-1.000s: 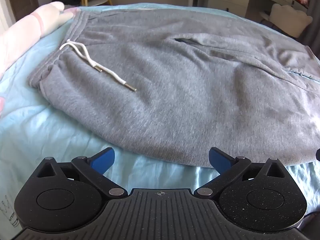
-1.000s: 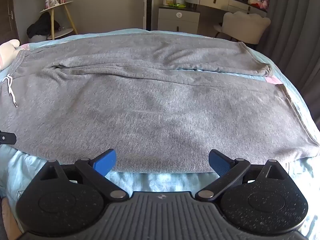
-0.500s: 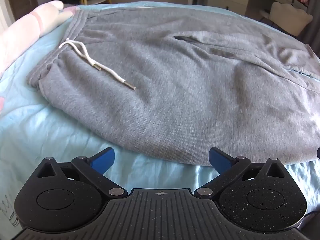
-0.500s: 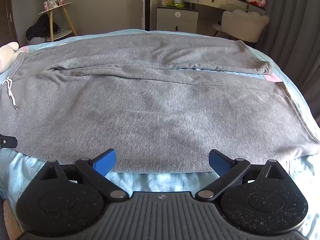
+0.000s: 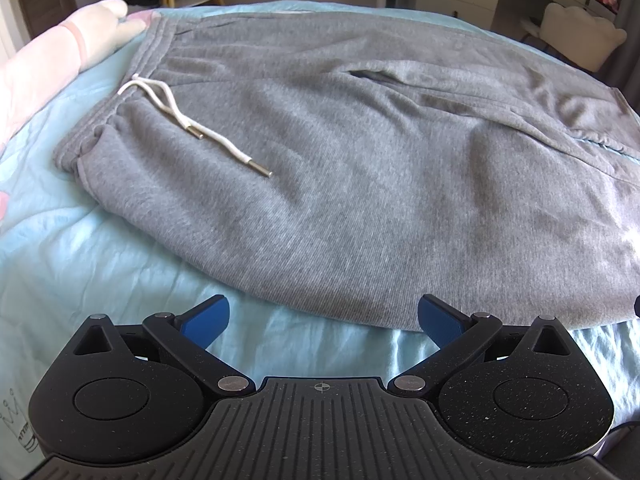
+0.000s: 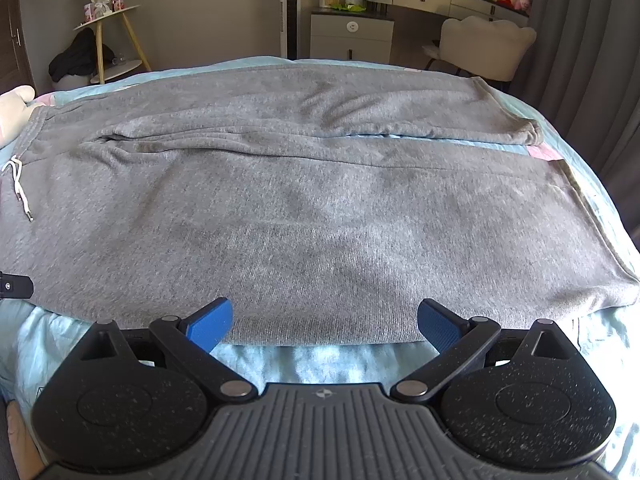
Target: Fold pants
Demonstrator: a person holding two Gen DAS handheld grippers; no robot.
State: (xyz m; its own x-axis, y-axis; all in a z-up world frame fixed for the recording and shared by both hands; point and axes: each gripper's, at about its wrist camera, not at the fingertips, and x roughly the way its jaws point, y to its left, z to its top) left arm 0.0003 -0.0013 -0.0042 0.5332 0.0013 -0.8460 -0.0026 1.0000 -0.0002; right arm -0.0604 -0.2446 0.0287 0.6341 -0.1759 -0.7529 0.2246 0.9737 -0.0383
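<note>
Grey sweatpants lie flat across a light blue bed, waistband at the left, leg cuffs at the right. In the left wrist view the pants show their waistband and a white drawstring with metal tips. My left gripper is open and empty, just short of the pants' near edge by the hip. My right gripper is open and empty, at the near edge of the nearer leg. The two legs lie side by side with a thin gap near the cuffs.
A pink and white plush toy lies by the waistband at the left. The blue bed sheet shows around the pants. Behind the bed stand a side table, a white cabinet, a chair and grey curtains.
Both grippers have drawn back and up very slightly; the pants sit a little lower in both views. Both stay open. The pants have not moved.
</note>
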